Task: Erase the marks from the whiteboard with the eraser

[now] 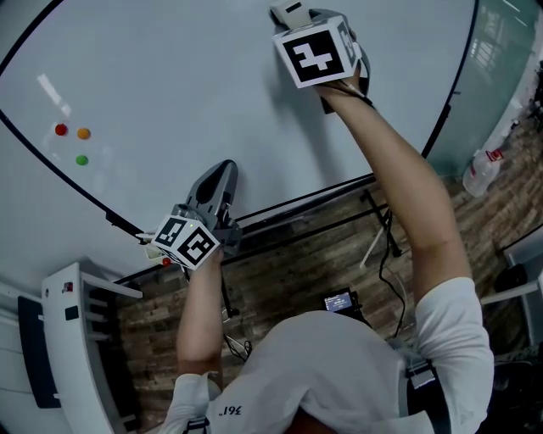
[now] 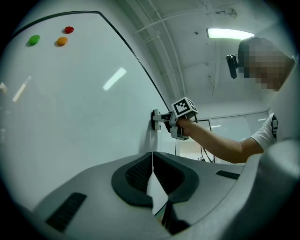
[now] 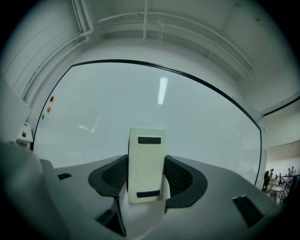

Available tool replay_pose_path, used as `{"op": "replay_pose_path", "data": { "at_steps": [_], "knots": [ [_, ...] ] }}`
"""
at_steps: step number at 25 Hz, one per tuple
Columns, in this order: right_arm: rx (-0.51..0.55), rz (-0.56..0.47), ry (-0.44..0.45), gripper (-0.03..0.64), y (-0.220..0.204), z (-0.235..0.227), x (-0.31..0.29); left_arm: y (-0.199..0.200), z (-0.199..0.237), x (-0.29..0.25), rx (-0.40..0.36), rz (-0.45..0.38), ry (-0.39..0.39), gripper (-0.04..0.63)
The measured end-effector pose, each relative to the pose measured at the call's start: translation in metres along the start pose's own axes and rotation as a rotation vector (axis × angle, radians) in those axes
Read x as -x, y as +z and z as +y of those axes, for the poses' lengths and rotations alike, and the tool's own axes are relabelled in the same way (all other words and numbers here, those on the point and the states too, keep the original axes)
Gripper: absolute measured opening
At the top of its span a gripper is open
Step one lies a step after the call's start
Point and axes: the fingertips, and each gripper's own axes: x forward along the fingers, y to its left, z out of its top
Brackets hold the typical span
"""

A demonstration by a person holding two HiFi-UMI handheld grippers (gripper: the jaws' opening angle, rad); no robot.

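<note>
The whiteboard (image 1: 170, 76) fills the upper head view, and I see no marks on it. My right gripper (image 1: 299, 19) is at the top, shut on a cream eraser (image 1: 287, 12) that is held against the board. In the right gripper view the eraser (image 3: 146, 164) stands upright between the jaws of the right gripper (image 3: 147, 177), facing the whiteboard (image 3: 164, 108). My left gripper (image 1: 227, 167) hangs near the board's lower edge, shut and empty. Its own view shows the left gripper (image 2: 152, 161) with jaws touching, and the eraser (image 2: 154, 120) far off on the whiteboard (image 2: 70, 108).
Red (image 1: 60, 130), orange (image 1: 83, 133) and green (image 1: 81, 159) magnets sit at the board's left. A white rack (image 1: 76, 339) stands at lower left. A plastic bottle (image 1: 480, 172) is at the right. Stand legs and cables lie on the wooden floor (image 1: 288, 271).
</note>
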Motion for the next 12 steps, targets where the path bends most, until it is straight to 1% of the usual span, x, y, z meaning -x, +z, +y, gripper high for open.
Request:
{"op": "replay_pose_path", "data": {
  "at_steps": [3, 8, 12],
  "knots": [
    [-0.021, 0.008, -0.032, 0.255, -0.009, -0.016, 0.002, -0.003, -0.002, -0.004, 0.007, 0.008, 0.003, 0.008],
    [-0.033, 0.017, -0.042, 0.256, -0.018, -0.029, 0.003, -0.005, -0.001, -0.005, 0.018, 0.014, 0.011, 0.008],
    [-0.042, 0.021, -0.048, 0.256, -0.024, -0.034, 0.002, -0.007, 0.003, -0.001, 0.012, 0.013, -0.001, 0.008]
  ]
}}
